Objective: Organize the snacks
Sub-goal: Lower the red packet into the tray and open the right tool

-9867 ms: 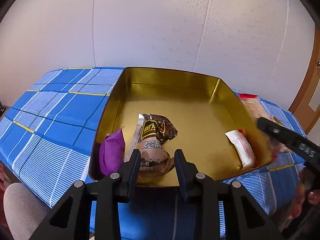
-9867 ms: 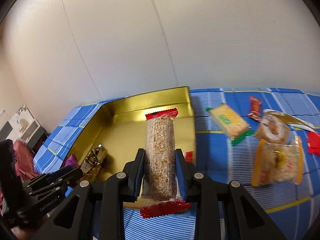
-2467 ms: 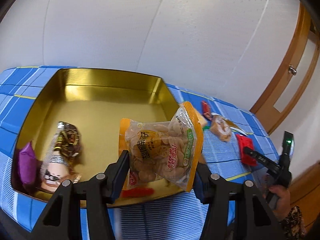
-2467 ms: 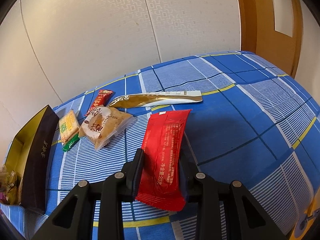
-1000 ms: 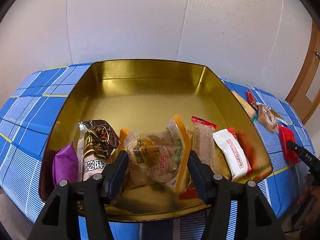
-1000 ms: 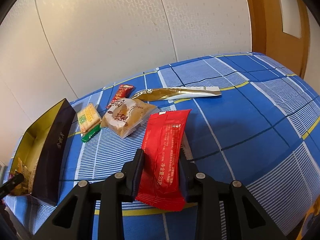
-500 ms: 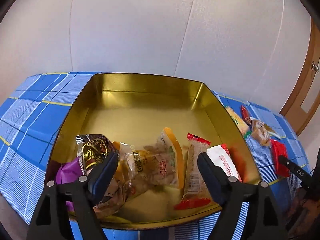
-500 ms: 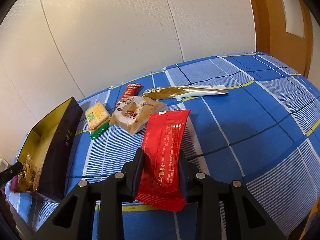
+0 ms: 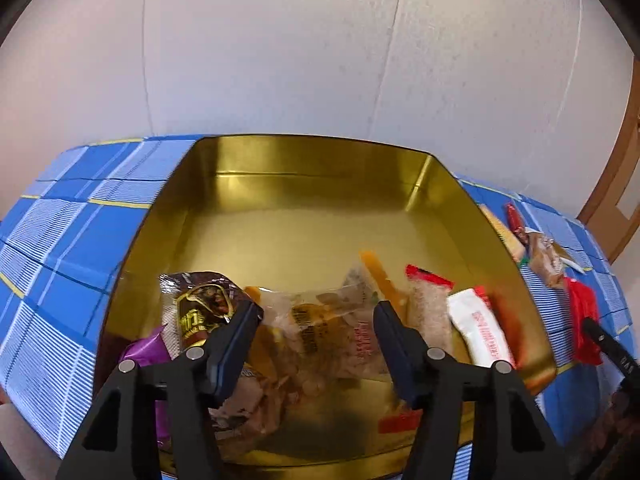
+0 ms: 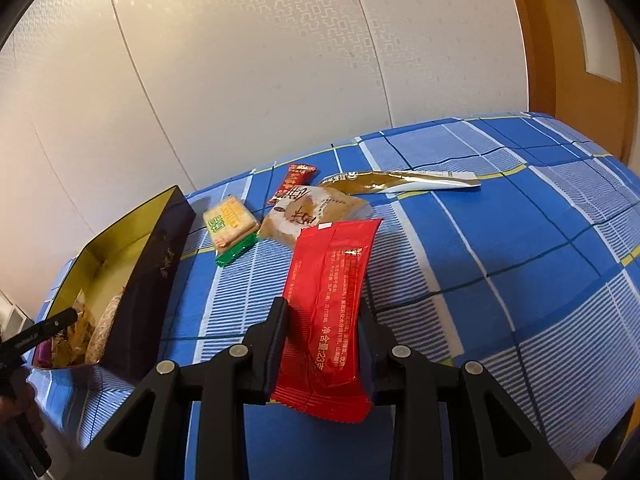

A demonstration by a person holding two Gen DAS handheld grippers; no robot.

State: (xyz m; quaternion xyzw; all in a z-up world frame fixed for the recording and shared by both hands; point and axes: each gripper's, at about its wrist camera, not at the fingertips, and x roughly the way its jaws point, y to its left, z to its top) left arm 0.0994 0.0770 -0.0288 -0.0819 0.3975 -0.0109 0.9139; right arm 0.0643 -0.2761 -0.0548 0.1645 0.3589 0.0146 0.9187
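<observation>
The gold tin [image 9: 304, 160] holds a clear orange-edged chips bag [image 9: 328, 320], a brown packet [image 9: 200, 304], a purple packet [image 9: 146, 350], an oat bar [image 9: 428, 304] and a white packet [image 9: 480, 332]. My left gripper [image 9: 316, 308] hovers over the tin's near end. Its jaws are closing, and the chips bag lies loose beneath them with no pad pressing on it. My right gripper [image 10: 322, 306] is shut on a red packet [image 10: 332, 280], held above the blue checked cloth to the right of the tin [image 10: 160, 248].
Loose on the cloth beside the tin lie a yellow-green cracker pack [image 10: 230, 224], a beige cake packet [image 10: 312, 212], a small red bar [image 10: 294, 182] and a long gold sachet [image 10: 400, 180]. A white wall stands behind the table, with a wooden door [image 10: 568, 40] at the right.
The left jaws spread wide and let the chips bag settle into the tin, then narrowed again. The right gripper kept the red packet and swung slightly toward the tin.
</observation>
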